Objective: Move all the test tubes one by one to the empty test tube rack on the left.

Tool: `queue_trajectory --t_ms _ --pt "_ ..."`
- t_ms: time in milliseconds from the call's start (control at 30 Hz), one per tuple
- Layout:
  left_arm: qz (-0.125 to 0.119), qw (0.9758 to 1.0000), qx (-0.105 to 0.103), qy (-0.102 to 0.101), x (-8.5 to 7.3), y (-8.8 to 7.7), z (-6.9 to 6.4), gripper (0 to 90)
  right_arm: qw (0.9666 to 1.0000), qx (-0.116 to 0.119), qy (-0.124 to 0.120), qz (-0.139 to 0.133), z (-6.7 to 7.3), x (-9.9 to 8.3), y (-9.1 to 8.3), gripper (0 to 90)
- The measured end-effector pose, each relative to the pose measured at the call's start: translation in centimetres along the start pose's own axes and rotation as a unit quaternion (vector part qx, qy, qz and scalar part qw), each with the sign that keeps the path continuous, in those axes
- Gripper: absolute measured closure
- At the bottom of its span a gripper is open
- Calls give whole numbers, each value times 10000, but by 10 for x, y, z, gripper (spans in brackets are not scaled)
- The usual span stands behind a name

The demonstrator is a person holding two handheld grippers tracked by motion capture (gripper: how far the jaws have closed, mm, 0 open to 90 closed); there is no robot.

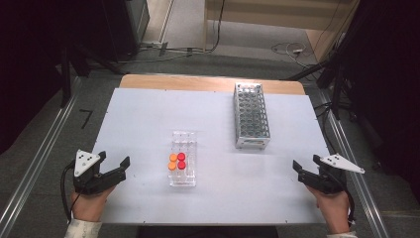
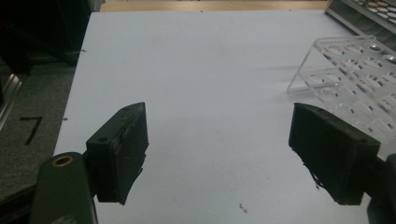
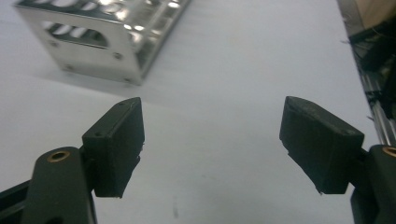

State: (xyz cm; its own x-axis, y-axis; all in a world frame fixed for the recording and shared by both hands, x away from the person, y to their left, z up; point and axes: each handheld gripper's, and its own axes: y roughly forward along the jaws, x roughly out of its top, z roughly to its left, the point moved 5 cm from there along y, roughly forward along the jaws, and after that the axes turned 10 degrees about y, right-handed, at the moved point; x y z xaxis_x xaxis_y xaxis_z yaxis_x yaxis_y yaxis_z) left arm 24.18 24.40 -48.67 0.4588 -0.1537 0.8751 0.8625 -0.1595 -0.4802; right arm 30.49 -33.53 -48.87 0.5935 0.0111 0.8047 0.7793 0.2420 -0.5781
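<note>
Red and orange caps [image 1: 177, 161] show from above; both grippers [image 1: 115, 162] [image 1: 305, 162] hover, jaws spread and empty, over the desk [image 1: 148, 124].

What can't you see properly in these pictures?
- Clear rack: in the high view the tubes under the orange caps and red caps are too small to tell what is inside; in the left gripper view the right edge cuts the rack off.
- Metal rack: its holes are too small in the high view to tell whether anything sits in them; the right gripper view's top edge cuts it off and it is blurred.
</note>
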Motion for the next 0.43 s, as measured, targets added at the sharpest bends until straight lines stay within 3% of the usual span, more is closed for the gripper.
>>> queue_trajectory --t_ms 133,433 --pt "117 9999 41 -20 -4 7 2 197 9996 -121 252 83 -15 -4 6 206" --pt "303 9994 83 -154 -12 15 7 176 9990 -216 385 122 -25 -8 6 203"
